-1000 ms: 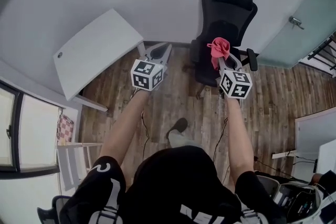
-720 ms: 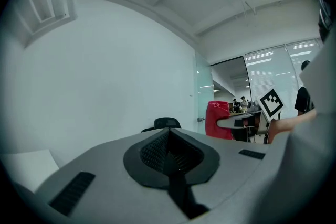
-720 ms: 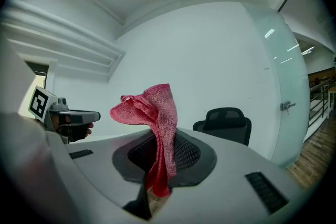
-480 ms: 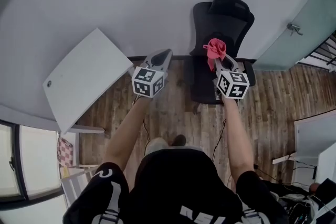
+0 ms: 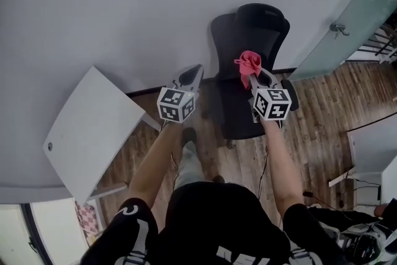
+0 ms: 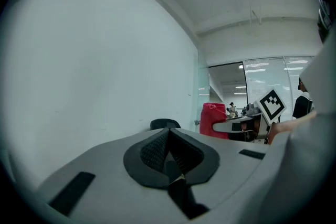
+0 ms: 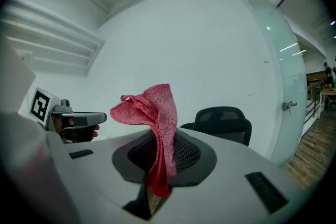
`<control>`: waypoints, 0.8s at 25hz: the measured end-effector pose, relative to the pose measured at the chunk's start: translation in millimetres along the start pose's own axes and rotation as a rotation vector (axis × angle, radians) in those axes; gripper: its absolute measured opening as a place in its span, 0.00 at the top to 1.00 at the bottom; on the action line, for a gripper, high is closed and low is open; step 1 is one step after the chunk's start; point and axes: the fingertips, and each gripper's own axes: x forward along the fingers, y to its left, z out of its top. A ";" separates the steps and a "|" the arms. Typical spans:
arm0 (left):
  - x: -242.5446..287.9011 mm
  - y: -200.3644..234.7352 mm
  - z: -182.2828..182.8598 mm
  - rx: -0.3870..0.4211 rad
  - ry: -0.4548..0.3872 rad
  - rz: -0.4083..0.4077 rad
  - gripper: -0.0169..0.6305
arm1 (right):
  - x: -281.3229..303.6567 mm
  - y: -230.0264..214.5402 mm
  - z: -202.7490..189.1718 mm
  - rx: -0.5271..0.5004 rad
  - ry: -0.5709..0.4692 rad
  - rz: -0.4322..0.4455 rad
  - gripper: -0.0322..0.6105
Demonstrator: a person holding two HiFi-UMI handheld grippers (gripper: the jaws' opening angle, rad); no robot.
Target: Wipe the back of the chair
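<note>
since a second ago: the chair (image 5: 251, 28) sits nearer the middle of the head view and is seen more squarely, the white bench (image 5: 87, 127) has slid down and to the left, and both arms have come up towards the chair.
left hand-held gripper (image 5: 193, 73): jaws pressed together with nothing between them, held out in the air just left of the chair's edge, level with the other one.
right hand-held gripper (image 5: 253, 73): clamped on a pink cloth (image 5: 249, 62), which stands up out of the jaws and flops over at the top.
cloth and chair: in the head view the cloth lies over the lower part of the chair's back; the right gripper view shows the chair beyond the cloth and apart from it, not touching.
chair: black, with a headrest, its back close to the white wall (image 5: 124, 9), its front turned to the person.
edges: the bench's near corner points towards the left arm, well apart from it; a glass door (image 5: 353, 15) with a handle (image 5: 338, 28) stands just right of the chair.
open room: bare wood floor (image 5: 316, 127) on both sides of the chair and in front of it, where the person stands.
</note>
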 end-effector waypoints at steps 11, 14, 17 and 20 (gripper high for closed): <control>163.6 90.6 15.5 0.010 0.067 -0.244 0.93 | 145.9 -58.7 45.5 0.047 0.005 -0.171 0.84; 194.3 113.4 16.0 0.003 0.071 -0.281 0.93 | 179.8 -74.6 43.8 0.066 0.016 -0.211 0.84; 215.8 129.5 7.2 -0.001 0.083 -0.311 0.94 | 203.4 -91.0 32.4 0.110 0.028 -0.247 0.84; 230.1 145.6 -5.2 -0.011 0.101 -0.325 0.93 | 223.6 -104.4 17.9 0.147 0.030 -0.266 0.84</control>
